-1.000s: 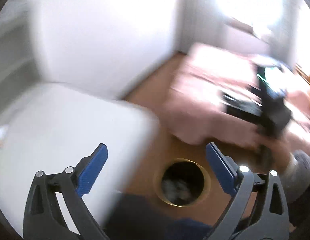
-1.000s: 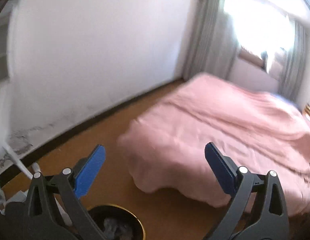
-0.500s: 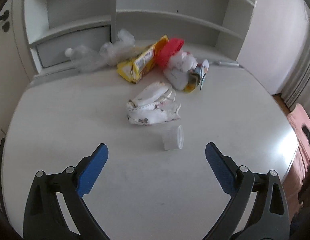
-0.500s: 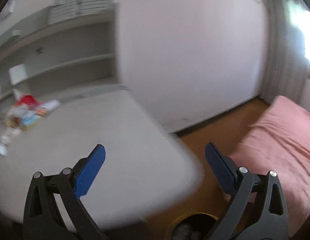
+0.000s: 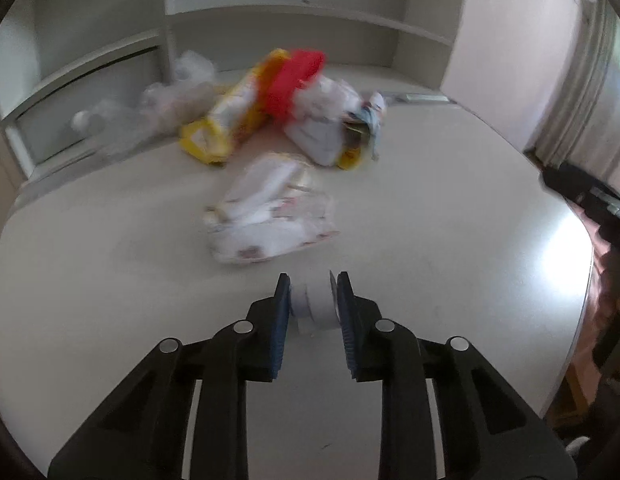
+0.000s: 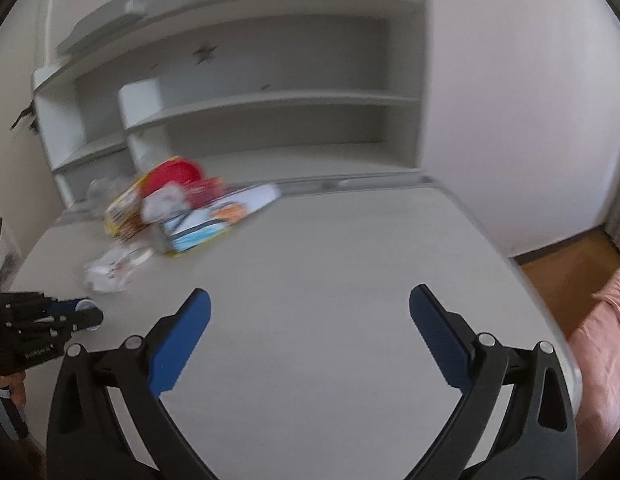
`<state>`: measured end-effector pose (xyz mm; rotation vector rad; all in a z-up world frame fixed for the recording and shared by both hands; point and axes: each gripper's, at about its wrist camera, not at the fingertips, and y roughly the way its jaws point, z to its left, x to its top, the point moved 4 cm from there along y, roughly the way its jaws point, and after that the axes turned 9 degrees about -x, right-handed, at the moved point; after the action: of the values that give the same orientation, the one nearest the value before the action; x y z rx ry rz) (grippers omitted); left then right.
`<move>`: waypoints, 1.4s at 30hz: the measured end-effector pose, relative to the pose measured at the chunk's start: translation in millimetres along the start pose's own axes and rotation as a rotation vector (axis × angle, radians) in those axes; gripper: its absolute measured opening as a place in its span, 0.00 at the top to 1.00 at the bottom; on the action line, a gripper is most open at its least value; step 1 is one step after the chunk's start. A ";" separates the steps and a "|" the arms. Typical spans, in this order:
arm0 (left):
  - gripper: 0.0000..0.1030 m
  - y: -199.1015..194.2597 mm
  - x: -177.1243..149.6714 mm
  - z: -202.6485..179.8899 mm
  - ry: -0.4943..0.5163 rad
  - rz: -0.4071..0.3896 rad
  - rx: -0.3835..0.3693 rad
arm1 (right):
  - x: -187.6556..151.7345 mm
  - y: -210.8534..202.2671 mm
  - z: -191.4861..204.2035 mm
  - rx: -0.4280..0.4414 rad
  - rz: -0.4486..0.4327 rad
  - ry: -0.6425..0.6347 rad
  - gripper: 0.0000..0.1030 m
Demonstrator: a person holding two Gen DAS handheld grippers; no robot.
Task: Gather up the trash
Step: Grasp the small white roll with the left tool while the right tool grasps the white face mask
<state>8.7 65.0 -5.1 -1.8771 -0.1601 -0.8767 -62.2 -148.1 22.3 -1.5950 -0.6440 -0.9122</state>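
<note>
Left gripper [image 5: 313, 304] jaws closing on a small clear plastic cup [image 5: 314, 306] lying on the white table [image 5: 450, 240], blue pads touching both its sides. Right gripper [image 6: 310, 322] wide open, nothing between the jaws, over bare tabletop. Remaining trash pile [image 5: 277, 104], wrappers plus a red lid, sits farther back near the shelf unit [image 6: 269, 92]; crumpled white wrapper [image 5: 269, 216] lies just beyond the cup.

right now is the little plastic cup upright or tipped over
Tipped over: the cup lies on its side on the table, between the closing pads of the left gripper.
</note>
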 end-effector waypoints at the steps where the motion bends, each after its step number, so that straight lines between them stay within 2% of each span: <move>1: 0.79 -6.8 -0.6 10.3 -0.015 -0.014 0.023 | 1.4 4.2 12.5 0.031 0.015 -0.016 0.07; 6: 0.79 -42.5 3.2 70.8 -0.086 -0.077 0.152 | 6.8 24.4 83.6 0.216 0.097 -0.100 0.07; 11: 0.79 -56.9 4.8 118.1 -0.159 -0.099 0.209 | 7.4 34.9 149.9 0.342 0.143 -0.200 0.07; 15: 0.80 -54.2 4.3 137.0 -0.187 -0.098 0.205 | 11.1 39.1 202.3 0.424 0.143 -0.293 0.07; 18: 0.80 -47.7 7.9 136.6 -0.189 -0.089 0.191 | 11.6 45.2 227.5 0.428 0.154 -0.356 0.14; 20: 0.80 -44.2 7.8 139.0 -0.189 -0.082 0.186 | 9.4 53.2 237.6 0.417 0.175 -0.384 0.27; 21: 0.80 -43.3 6.3 139.9 -0.191 -0.078 0.184 | 6.2 58.3 240.4 0.412 0.196 -0.391 0.31; 22: 0.80 -42.5 5.3 140.3 -0.192 -0.076 0.182 | 2.0 64.2 241.8 0.410 0.223 -0.390 0.40; 26: 0.80 -40.2 3.5 142.4 -0.192 -0.069 0.170 | -0.4 63.9 236.5 0.387 0.200 -0.403 0.63; 28: 0.80 -38.9 3.1 140.4 -0.182 -0.063 0.166 | -0.1 62.4 232.2 0.391 0.199 -0.383 0.69; 31: 0.80 -40.6 2.7 134.3 -0.167 -0.058 0.150 | 1.3 56.3 227.3 0.404 0.194 -0.354 0.71; 38: 0.80 -57.3 5.1 111.7 -0.131 -0.093 0.149 | 10.2 23.9 210.2 0.437 0.121 -0.324 0.71; 42: 0.80 -60.8 4.0 91.7 -0.105 -0.088 0.127 | -3.3 20.4 196.1 0.460 0.160 -0.305 0.71</move>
<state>28.6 169.9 22.2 -1.8090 -0.3569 -0.8082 -5.0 38.6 -4.9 -1.3498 -0.8554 -0.3654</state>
